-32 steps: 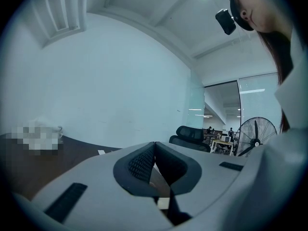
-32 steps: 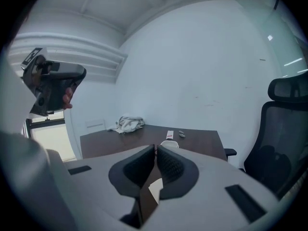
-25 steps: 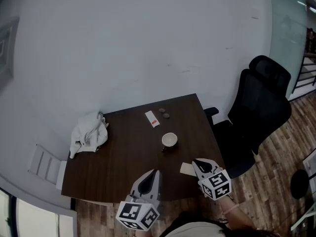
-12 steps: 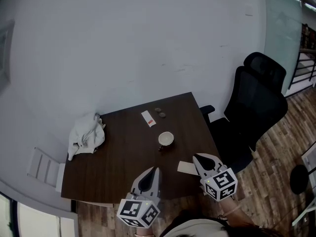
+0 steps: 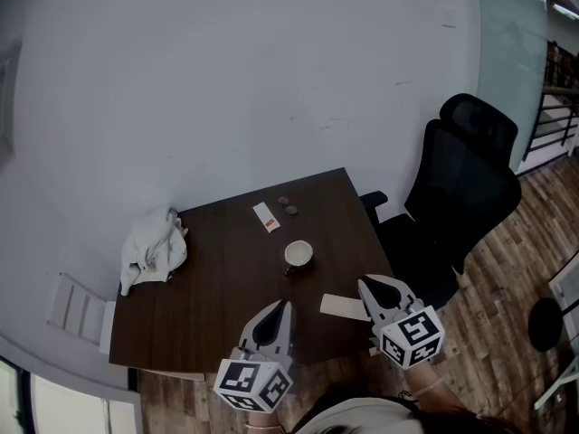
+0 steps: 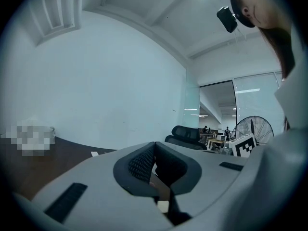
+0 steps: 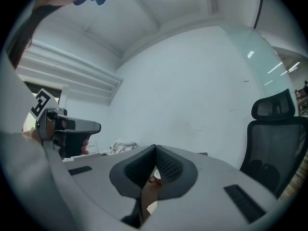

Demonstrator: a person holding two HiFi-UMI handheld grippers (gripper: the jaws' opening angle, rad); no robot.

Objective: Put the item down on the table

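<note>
Right tool (image 5: 364, 283) shifted rightward; only its view shows jaws touching

left hand-held gripper (image 5: 287, 304) | right hand-held gripper (image 5: 362, 282) | grey bodies | black pads (image 6: 140, 161) | marker cubes (image 5: 253, 385)

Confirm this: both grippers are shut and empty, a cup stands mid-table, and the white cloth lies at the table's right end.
Wrong: the head view shows the white cloth at the table's left end. The rest holds: left gripper and right gripper are shut and empty, and the cup stands mid-table.
</note>
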